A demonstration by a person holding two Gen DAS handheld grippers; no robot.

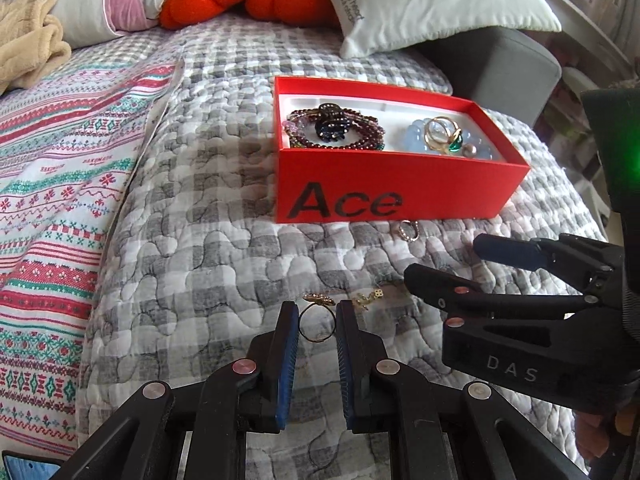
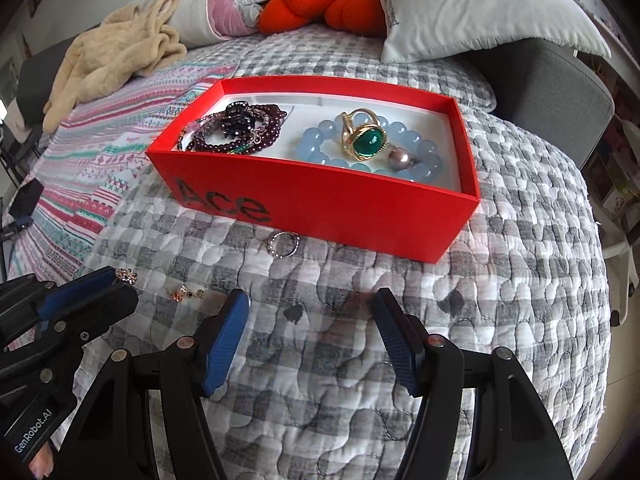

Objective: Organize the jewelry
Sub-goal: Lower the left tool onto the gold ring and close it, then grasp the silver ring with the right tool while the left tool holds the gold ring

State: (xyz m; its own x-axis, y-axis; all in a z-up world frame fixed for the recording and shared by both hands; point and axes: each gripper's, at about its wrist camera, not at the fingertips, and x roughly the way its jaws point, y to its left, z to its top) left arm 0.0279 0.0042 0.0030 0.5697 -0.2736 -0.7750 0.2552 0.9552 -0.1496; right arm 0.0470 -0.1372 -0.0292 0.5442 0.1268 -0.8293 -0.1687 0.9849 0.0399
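Note:
A red "Ace" box [image 1: 384, 194] [image 2: 360, 216] sits on the quilted bed. It holds dark red bead bracelets [image 1: 336, 128] [image 2: 236, 132], a pale blue bead bracelet [image 2: 320, 140] and a gold ring with a green stone [image 2: 366, 140] [image 1: 444, 132]. My left gripper [image 1: 318, 320] [image 2: 92, 284] is shut on a gold flower ring [image 1: 317, 320], whose top shows in the right wrist view [image 2: 127, 275]. A small gold charm [image 1: 366, 298] [image 2: 188, 292] lies beside it. A silver beaded ring [image 1: 409, 231] [image 2: 284, 245] lies before the box. My right gripper [image 2: 312, 312] [image 1: 440, 260] is open and empty.
A white pillow [image 2: 480, 4], an orange plush [image 2: 332, 0] and a beige garment [image 2: 116, 56] lie at the back of the bed. A striped patterned sheet [image 1: 52, 184] covers the left. A grey headboard corner [image 2: 552, 88] stands right of the box.

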